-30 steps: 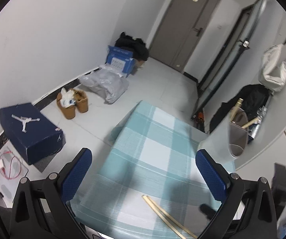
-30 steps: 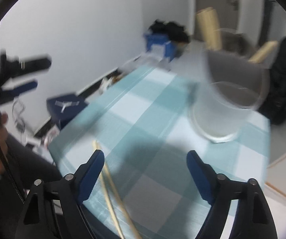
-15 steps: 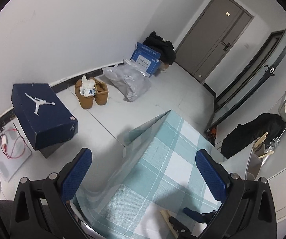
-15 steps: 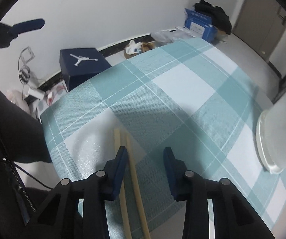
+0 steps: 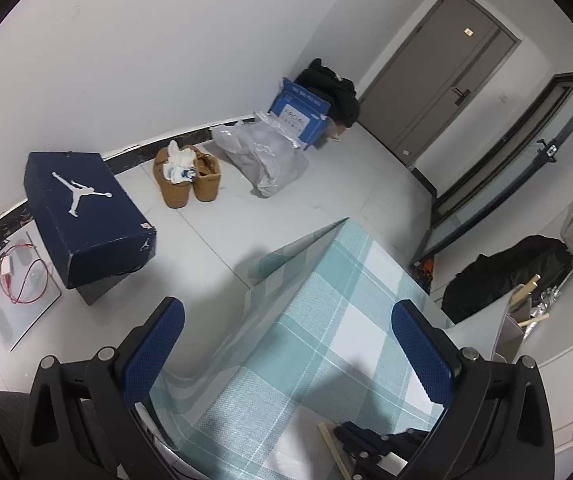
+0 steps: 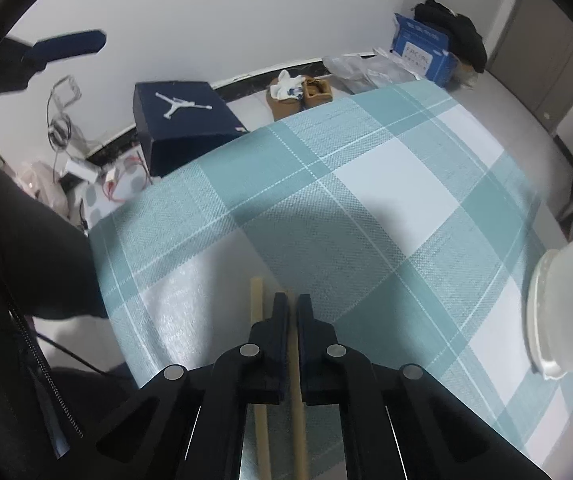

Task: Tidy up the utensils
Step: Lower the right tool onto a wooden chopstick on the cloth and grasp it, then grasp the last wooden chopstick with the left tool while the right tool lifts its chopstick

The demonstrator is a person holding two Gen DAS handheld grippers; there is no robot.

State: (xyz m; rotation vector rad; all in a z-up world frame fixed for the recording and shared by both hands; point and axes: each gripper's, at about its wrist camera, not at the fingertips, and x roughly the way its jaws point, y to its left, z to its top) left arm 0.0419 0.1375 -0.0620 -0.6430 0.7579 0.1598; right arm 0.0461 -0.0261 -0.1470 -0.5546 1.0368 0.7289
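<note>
While the checked tablecloth [image 6: 366, 184] carries the white holder [image 6: 566, 312] at its right edge, we keep our left gripper [image 5: 286, 344] spread wide and empty, and our right gripper [image 6: 292, 308] clamped on one chopstick [image 6: 296, 412]; the second chopstick [image 6: 257, 304] lies just beside it.

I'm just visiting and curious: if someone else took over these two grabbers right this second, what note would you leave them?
Right gripper: shut on one chopstick lying on the checked tablecloth.
Second chopstick: beside it, outside the jaws, also on the cloth.
Left gripper: open, empty, above the table's edge.
Holder cup: frosted white, at the right; sticks already poke from it in the left view.
Done: one chopstick gripped.
Left: probably drop it in the cup, then fetch the other.
</note>
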